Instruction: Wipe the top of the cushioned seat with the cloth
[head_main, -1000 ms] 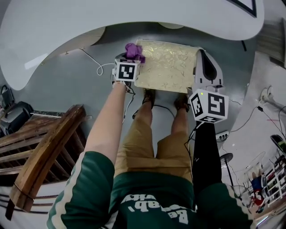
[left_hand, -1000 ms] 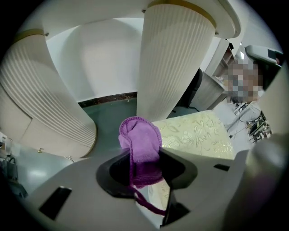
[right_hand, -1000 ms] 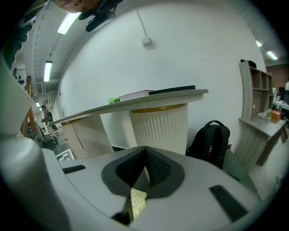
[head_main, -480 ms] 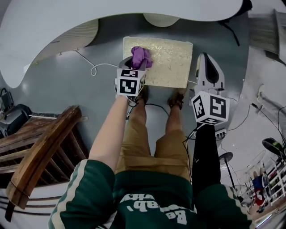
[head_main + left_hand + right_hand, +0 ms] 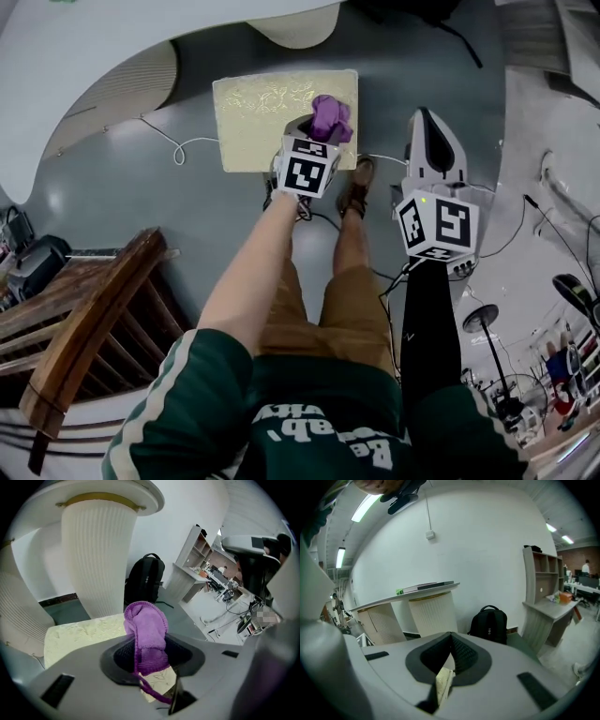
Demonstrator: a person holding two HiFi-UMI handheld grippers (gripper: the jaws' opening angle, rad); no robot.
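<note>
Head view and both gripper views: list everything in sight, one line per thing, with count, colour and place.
cushioned seat: one, pale yellow, on the grey floor in front of the person's feet
cloth: one, purple, over the seat's right side
backpack: one, black, on the floor beyond the seat
ribbed table bases: two, white, behind the seat
cable: one, white, on the floor left of the seat
wooden furniture: brown, at the person's left
shelf unit: one, pale grey, right of the backpack
left gripper: grey, jaws shut on the cloth
right gripper: grey, jaws together, empty, right of the seat
legs: two, tan shorts
</note>
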